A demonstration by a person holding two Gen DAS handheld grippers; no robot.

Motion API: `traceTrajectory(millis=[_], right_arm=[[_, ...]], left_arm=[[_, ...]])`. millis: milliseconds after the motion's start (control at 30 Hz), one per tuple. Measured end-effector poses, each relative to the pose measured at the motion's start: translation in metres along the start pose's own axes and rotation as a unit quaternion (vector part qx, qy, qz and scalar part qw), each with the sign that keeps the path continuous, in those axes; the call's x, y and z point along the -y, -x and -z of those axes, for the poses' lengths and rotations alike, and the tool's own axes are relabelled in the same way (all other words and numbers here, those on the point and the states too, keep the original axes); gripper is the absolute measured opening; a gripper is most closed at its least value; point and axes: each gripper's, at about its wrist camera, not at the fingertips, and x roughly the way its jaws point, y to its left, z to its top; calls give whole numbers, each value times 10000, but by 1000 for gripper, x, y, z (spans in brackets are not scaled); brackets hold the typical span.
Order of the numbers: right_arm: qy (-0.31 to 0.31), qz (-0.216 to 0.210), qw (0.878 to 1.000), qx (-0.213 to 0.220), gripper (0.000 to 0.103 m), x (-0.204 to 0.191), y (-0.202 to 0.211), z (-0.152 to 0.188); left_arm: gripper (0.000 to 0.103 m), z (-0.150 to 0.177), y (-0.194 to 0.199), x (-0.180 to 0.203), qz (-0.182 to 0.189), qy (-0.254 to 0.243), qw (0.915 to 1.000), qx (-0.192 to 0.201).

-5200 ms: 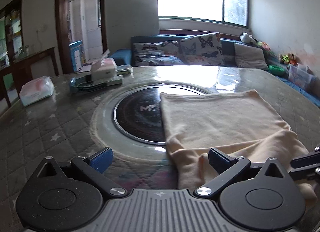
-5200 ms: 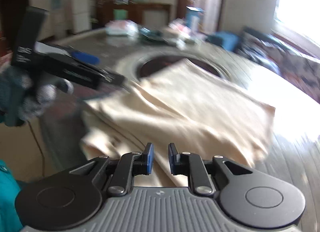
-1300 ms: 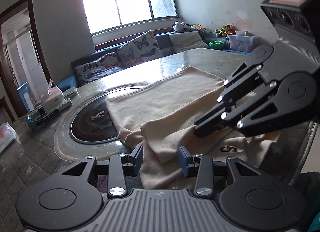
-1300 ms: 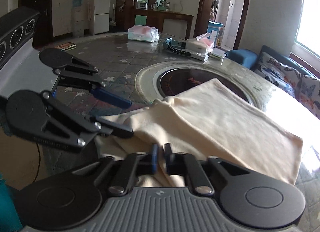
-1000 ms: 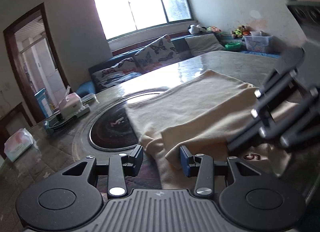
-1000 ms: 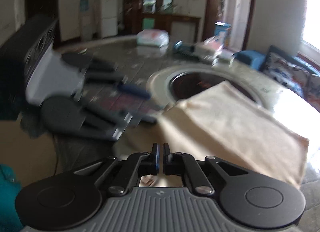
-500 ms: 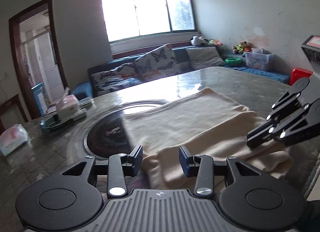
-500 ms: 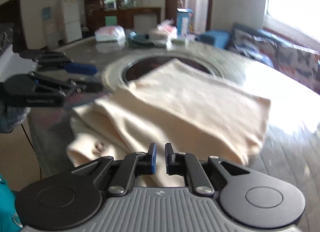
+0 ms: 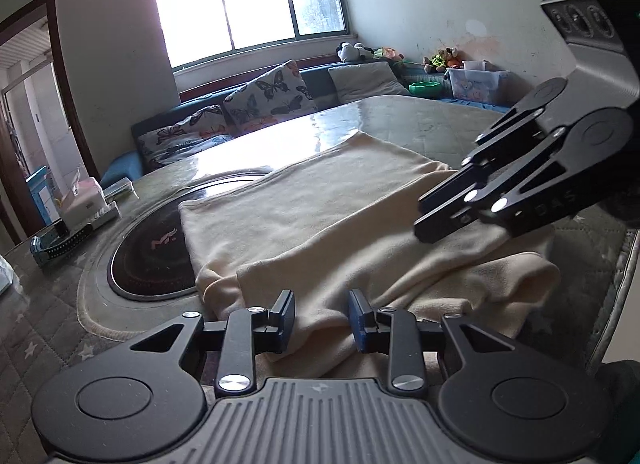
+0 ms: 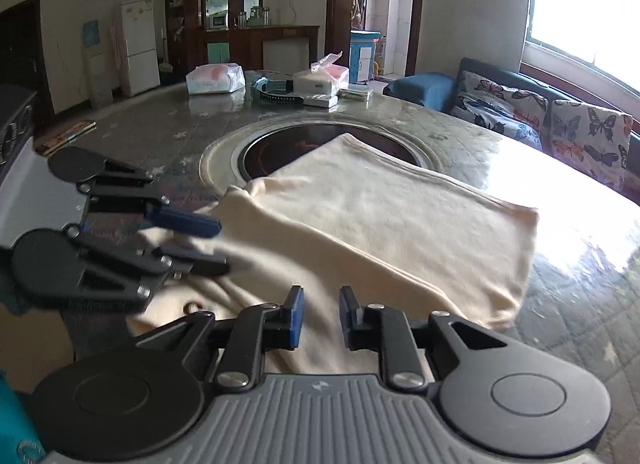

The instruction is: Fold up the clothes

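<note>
A cream-coloured garment (image 9: 320, 216) lies partly folded on the round table, its near edge bunched in layers; it also shows in the right wrist view (image 10: 392, 224). My left gripper (image 9: 321, 318) is open, its jaws on either side of the near fold of cloth. My right gripper (image 10: 320, 316) is open a little, just above the garment's near edge. The right gripper also shows at the right of the left wrist view (image 9: 444, 212), over the cloth. The left gripper shows at the left of the right wrist view (image 10: 204, 240).
The round table (image 10: 168, 144) has a dark round hotplate (image 9: 148, 260) in its middle, partly under the garment. Tissue packs (image 10: 216, 78), a box (image 10: 320, 80) and a teal basket (image 10: 276, 94) stand at the far side. A sofa with butterfly cushions (image 9: 272, 98) lies beyond.
My right gripper has opened from shut and now sits low at the garment's near edge. My left gripper has come down, so that the near fold lies between its jaws.
</note>
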Motion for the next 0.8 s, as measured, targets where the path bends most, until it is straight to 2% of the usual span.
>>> traceTrajectory(millis=[167,267,367,533,800], right_arm=[[81,-25,9999,-129,23,-10,-17,2],[119,-15,9999,-98,26,-11,-8,4],[122,31,9999,-64,28,-9,7,7],[212,186,9995,-133,32,-6,32,19],[528,332,9974,-359,33,-11,52,37]], left_arm=[[34,1,9,-1,-86,-80,9999,4],[35,3,22,-4,-137,-196,9997,36],[38,8,36,-5,-134,-471,9988,18],[43,22,58,4,82,-1074,9942,-10],[43,26,43,30,211,-1457,9890,149]])
